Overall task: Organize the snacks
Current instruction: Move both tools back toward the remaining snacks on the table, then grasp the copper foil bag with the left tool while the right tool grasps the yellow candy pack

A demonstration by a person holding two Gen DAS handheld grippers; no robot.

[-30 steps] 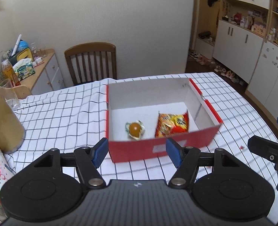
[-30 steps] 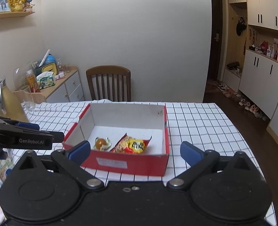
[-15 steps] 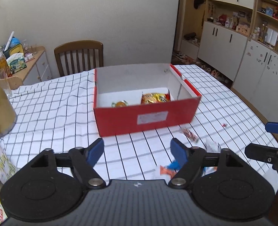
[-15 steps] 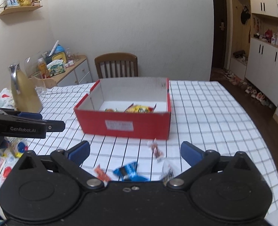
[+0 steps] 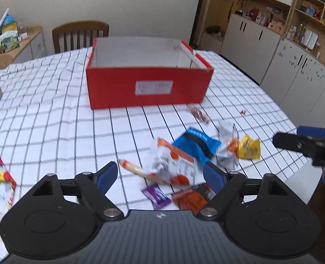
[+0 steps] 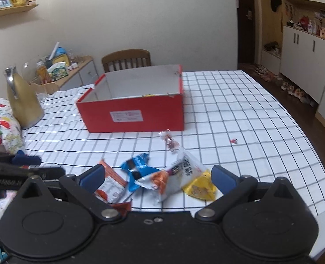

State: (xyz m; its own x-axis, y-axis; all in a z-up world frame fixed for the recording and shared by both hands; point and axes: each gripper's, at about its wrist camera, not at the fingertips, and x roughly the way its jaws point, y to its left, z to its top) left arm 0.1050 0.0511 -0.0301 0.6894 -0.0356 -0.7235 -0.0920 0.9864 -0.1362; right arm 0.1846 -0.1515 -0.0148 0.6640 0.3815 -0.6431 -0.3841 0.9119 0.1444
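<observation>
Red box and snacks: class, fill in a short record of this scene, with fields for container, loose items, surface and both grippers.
container: red box, open top, white label on near wall
loose items: blue packet, yellow packet, purple candy, lying outside the box
surface: checked tablecloth
left gripper: jaws have just been opening, nothing gripped
right gripper: open, above the packets

A box [image 5: 149,88] stands on the table [image 5: 52,121], toward its far side, with a chair [image 5: 81,34] behind it. Before the box, a heap of snack packets [image 5: 184,156] lies near the table's front edge; one small wrapped sweet [image 6: 234,141] lies apart to the right. A jug [image 6: 22,101] stands at the table's left, a cabinet [image 6: 83,72] behind it.
</observation>
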